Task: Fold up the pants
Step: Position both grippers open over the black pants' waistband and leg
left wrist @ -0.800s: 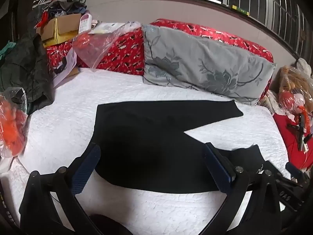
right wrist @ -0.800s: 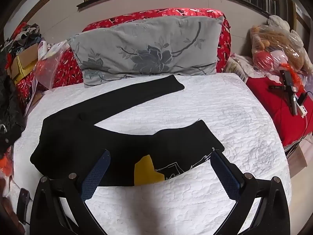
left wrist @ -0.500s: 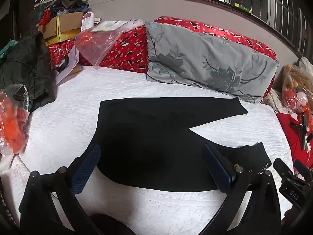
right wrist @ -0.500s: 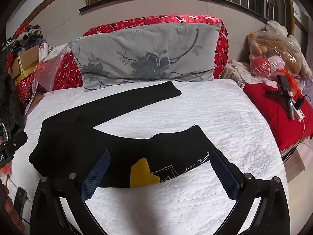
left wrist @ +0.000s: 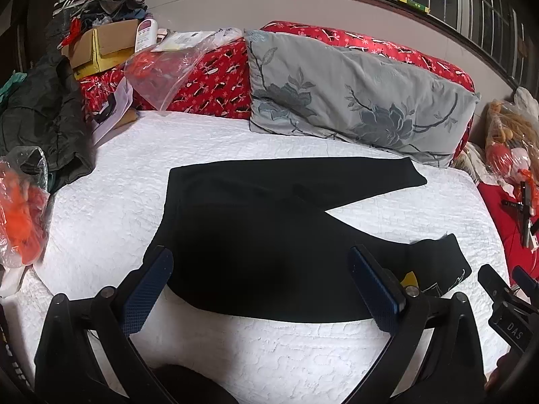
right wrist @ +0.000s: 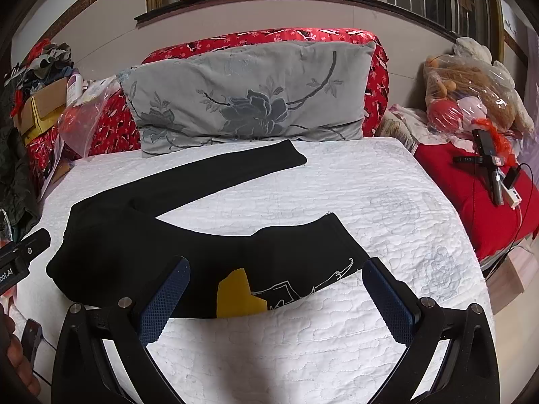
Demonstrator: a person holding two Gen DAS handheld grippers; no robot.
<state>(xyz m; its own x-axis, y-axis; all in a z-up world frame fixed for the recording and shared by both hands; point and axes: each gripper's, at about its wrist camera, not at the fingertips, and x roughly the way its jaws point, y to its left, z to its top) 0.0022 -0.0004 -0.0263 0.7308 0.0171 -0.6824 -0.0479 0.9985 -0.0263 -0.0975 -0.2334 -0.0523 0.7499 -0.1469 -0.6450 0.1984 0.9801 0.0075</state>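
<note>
black fabric pants point(left wrist: 269, 245) lie flat on the white quilted bed point(right wrist: 370, 208), legs splayed apart, so my left gripper point(left wrist: 262, 286) and right gripper point(right wrist: 276, 303) hover spread wide, holding nothing, ready to grab.

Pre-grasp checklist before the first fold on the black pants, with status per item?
1. Left tongs open, nothing between the pads: ok.
2. Right tongs open, nothing between the pads: ok.
3. Black pants lie flat on the white quilt, both legs spread apart: ok.
4. Near leg's hem has its inner side with white stitching and a yellow tag showing; smooth it first: not ok.
5. Far leg's end lies close to the grey pillow; whether they touch: cannot tell.
6. Quilt between the legs bare for folding over: ok.
</note>
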